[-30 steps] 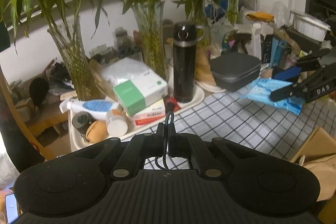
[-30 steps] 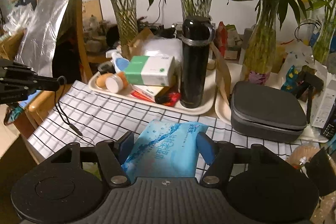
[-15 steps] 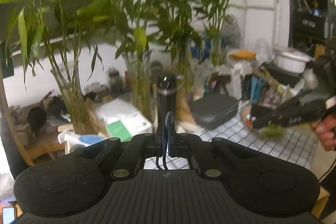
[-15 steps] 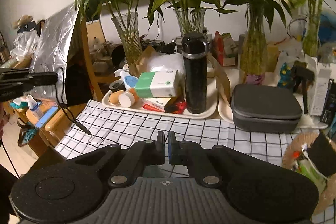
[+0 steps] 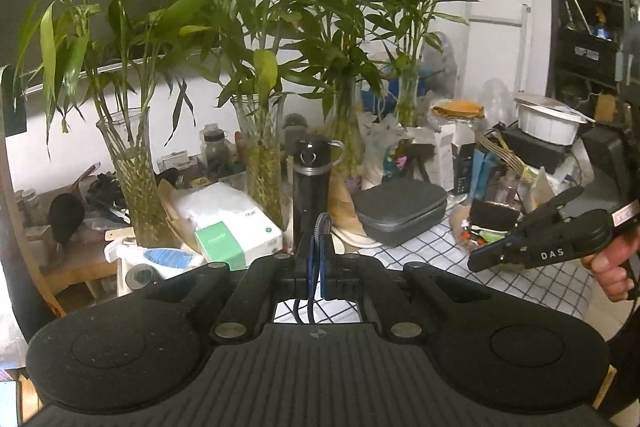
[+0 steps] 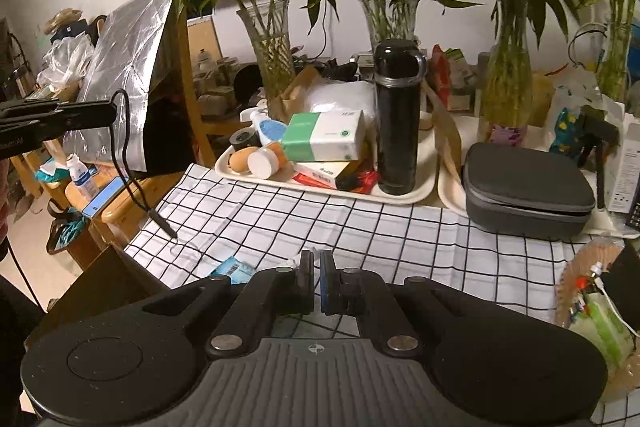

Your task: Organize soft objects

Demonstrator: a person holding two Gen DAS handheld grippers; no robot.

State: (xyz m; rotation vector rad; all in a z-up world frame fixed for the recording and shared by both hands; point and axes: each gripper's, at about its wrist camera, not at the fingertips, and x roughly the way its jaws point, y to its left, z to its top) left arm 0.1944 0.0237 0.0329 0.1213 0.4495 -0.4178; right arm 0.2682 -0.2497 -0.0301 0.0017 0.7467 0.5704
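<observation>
My right gripper (image 6: 316, 267) hangs over the front of the checked cloth (image 6: 320, 223), jaws together. A blue wet-wipe pack (image 6: 232, 269) shows only as a barcode corner and a crumpled film edge beside the left pad. The pads seem to pinch that thin edge, and the gripper body hides the rest. My left gripper (image 5: 318, 259) is shut on a black cable (image 5: 322, 223) that loops up above the pads. In the right wrist view the left gripper (image 6: 108, 115) is off the table's left side, with the cable (image 6: 120, 155) hanging down to the cloth. A hand holds the right gripper (image 5: 476, 261).
A cream tray (image 6: 328, 189) at the back holds a black flask (image 6: 398, 119), a green-and-white tissue box (image 6: 324, 137) and small bottles. A grey zip case (image 6: 528, 191) sits to its right. Glass vases of bamboo line the back. A bag of oddments (image 6: 596, 307) lies front right.
The right jaws, open around the blue pack a second ago, have shut. The pack no longer lies ahead of the fingers. The left gripper has risen with the cable.
</observation>
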